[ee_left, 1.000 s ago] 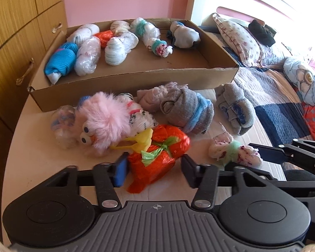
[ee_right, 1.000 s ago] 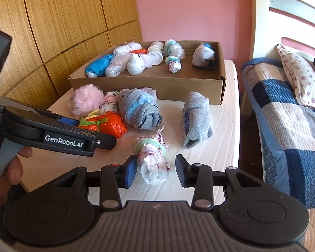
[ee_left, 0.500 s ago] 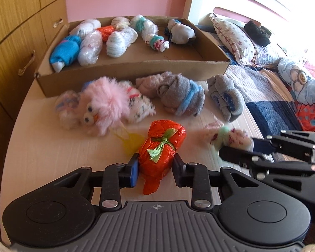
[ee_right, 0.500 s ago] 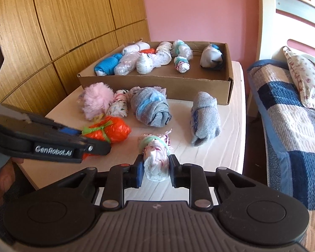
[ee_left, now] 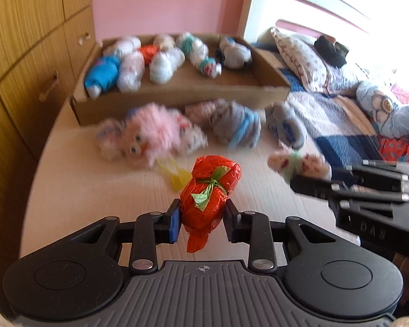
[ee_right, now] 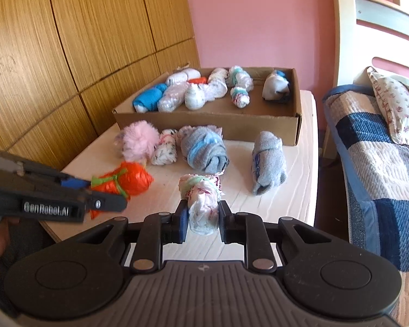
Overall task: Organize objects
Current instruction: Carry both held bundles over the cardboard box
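Clamped by the left gripper [ee_left: 202, 219]: orange bundle [ee_left: 209, 190], long axis running from between the fingers away to the far right, loose tail hanging toward the near side. Clenched in the right gripper [ee_right: 203, 219]: floral bundle [ee_right: 201, 204], long axis pointing straight away, green-banded end farthest. Both sets of jaws wide of the bundles a second ago, since closed onto them. Orange bundle now carried clear of the pink fluffy toy [ee_left: 152, 136] and its yellow strip [ee_left: 174, 175]. Still lying on the table [ee_right: 294, 190]: two grey sock rolls [ee_right: 204, 151] [ee_right: 268, 162]. Beyond, at the far edge, cardboard box [ee_right: 210, 124] holding a row of wrapped bundles, blue one [ee_right: 147, 99] at far left.
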The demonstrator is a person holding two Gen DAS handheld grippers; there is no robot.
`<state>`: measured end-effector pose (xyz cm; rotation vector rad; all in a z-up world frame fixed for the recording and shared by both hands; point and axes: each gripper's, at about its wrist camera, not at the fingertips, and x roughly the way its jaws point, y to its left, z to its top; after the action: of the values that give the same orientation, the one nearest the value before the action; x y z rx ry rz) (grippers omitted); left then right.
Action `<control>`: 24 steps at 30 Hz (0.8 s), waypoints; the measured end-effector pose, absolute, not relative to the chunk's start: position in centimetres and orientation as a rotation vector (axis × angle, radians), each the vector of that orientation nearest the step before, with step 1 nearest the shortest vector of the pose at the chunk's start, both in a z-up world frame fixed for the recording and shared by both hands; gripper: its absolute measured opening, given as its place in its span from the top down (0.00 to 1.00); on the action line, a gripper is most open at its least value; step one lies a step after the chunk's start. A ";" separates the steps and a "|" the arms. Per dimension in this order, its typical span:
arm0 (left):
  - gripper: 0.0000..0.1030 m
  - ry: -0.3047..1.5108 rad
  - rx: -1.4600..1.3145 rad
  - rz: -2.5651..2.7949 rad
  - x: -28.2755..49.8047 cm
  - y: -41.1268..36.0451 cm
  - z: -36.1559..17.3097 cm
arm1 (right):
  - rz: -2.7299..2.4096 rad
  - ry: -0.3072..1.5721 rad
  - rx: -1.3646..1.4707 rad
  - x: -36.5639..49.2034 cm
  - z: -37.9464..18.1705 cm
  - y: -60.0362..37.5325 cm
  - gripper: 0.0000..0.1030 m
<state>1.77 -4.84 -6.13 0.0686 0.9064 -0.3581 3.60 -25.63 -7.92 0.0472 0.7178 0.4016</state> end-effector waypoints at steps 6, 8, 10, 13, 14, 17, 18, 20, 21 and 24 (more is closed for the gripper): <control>0.63 0.847 0.072 -0.364 4.6 -5.4 -2.4 | 0.397 0.665 0.081 4.4 -5.3 -26.7 0.80; 0.63 0.838 0.077 -0.357 6.0 -6.1 -1.5 | 0.393 0.644 0.092 5.2 -4.0 -27.3 0.80; 0.63 0.829 0.072 -0.359 7.6 -6.7 -0.6 | 0.384 0.625 0.107 6.5 -2.8 -28.1 0.80; 0.63 0.832 0.094 -0.354 10.0 -8.3 0.2 | 0.368 0.607 0.102 8.9 -1.4 -28.9 0.80; 0.63 0.835 0.097 -0.356 10.8 -8.8 0.3 | 0.365 0.605 0.098 9.7 -1.0 -29.1 0.80; 0.63 0.854 0.097 -0.370 12.9 -10.2 0.4 | 0.357 0.600 0.085 12.3 -0.4 -29.7 0.80; 0.63 0.859 0.100 -0.381 13.6 -10.8 0.3 | 0.357 0.601 0.080 13.0 -0.4 -29.9 0.80; 0.63 0.869 0.107 -0.392 14.7 -11.7 -0.1 | 0.353 0.606 0.067 14.1 -0.6 -30.1 0.80; 0.63 0.875 0.113 -0.397 15.3 -12.3 -0.5 | 0.351 0.612 0.058 14.8 -0.9 -30.1 0.80; 0.63 0.906 0.105 -0.418 17.1 -13.3 -1.5 | 0.343 0.636 0.028 16.2 -1.9 -30.3 0.80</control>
<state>17.12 -13.29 -1.54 0.1053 0.9065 -0.4180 16.21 -30.29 -1.90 0.0277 0.6363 0.3428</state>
